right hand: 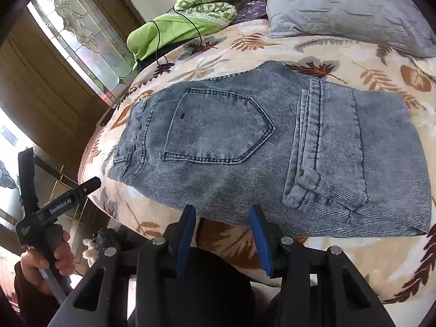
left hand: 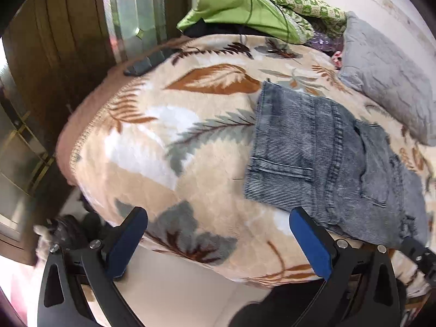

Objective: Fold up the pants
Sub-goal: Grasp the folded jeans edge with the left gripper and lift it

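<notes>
Blue denim pants (right hand: 245,147) lie folded into a compact rectangle on a leaf-print blanket (right hand: 354,259), back pocket up and the leg hems folded over on the right. They also show at the right in the left wrist view (left hand: 313,158). My left gripper (left hand: 218,220) is open and empty, over the blanket left of the pants' near corner. My right gripper (right hand: 222,215) is open and empty, just in front of the pants' near edge. The left gripper's body (right hand: 51,212), held in a hand, shows at the left of the right wrist view.
A grey pillow (right hand: 340,8) lies beyond the pants. Green cloths (right hand: 196,19) with a black cord are piled at the far end of the bed. A wooden door with patterned glass (right hand: 76,32) stands to the left. The bed edge drops to a pale floor (left hand: 169,297).
</notes>
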`<move>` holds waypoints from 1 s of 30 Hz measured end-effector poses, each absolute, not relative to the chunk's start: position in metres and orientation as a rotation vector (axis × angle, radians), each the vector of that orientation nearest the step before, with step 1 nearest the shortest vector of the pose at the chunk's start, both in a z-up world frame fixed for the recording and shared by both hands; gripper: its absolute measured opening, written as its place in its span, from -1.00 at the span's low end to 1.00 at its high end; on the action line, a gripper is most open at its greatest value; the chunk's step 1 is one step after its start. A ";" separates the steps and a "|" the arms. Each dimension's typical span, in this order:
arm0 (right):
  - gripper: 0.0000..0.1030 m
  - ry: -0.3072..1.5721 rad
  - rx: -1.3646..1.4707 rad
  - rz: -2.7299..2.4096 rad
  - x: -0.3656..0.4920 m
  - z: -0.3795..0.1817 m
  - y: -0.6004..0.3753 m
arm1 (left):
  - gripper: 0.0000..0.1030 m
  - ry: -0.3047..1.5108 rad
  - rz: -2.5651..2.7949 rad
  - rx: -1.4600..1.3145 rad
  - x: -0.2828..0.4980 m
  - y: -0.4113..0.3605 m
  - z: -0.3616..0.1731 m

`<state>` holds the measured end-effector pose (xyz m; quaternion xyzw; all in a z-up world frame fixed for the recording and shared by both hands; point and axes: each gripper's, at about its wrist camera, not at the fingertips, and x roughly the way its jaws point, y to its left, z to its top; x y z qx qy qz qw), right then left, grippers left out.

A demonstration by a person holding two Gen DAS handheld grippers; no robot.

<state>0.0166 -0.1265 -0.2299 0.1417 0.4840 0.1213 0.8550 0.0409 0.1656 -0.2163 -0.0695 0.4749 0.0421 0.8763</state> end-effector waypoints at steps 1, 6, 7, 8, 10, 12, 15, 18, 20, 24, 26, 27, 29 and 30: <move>-0.13 1.020 0.298 0.254 0.016 -0.231 -0.127 | 1.00 0.992 0.062 -0.154 0.041 0.164 -0.217; -0.13 1.026 0.307 0.247 0.014 -0.235 -0.130 | 1.00 1.020 -0.054 -0.266 0.048 0.162 -0.232; -0.13 1.027 0.307 0.247 0.014 -0.235 -0.130 | 1.00 1.031 -0.063 -0.282 0.051 0.162 -0.235; -0.13 1.028 0.307 0.247 0.014 -0.236 -0.130 | 1.00 1.048 -0.070 -0.304 0.055 0.162 -0.239; -0.13 1.029 0.308 0.248 0.014 -0.236 -0.130 | 1.00 1.050 -0.099 -0.347 0.059 0.163 -0.243; -0.13 1.025 0.307 0.248 0.013 -0.235 -0.130 | 1.00 1.057 -0.116 -0.383 0.063 0.163 -0.246; -0.13 1.020 0.308 0.246 0.013 -0.234 -0.129 | 1.00 1.065 -0.132 -0.407 0.070 0.159 -0.249; -0.13 1.019 0.310 0.246 0.013 -0.233 -0.129 | 1.00 1.055 -0.151 -0.424 0.079 0.155 -0.251; -0.13 1.018 0.310 0.246 0.013 -0.233 -0.129 | 1.00 1.046 -0.145 -0.429 0.087 0.153 -0.250; -0.13 1.013 0.316 0.243 0.012 -0.232 -0.131 | 0.92 1.031 -0.152 -0.454 0.105 0.152 -0.246; -0.13 1.005 0.322 0.237 0.012 -0.231 -0.133 | 0.61 1.030 -0.166 -0.453 0.111 0.149 -0.243; -0.13 1.002 0.326 0.234 0.012 -0.230 -0.134 | 0.60 1.032 -0.164 -0.442 0.113 0.147 -0.243; -0.13 0.992 0.341 0.225 0.013 -0.229 -0.139 | 0.45 1.027 -0.157 -0.414 0.118 0.142 -0.243; -0.13 0.990 0.346 0.222 0.013 -0.229 -0.140 | 0.38 1.024 -0.147 -0.401 0.119 0.140 -0.243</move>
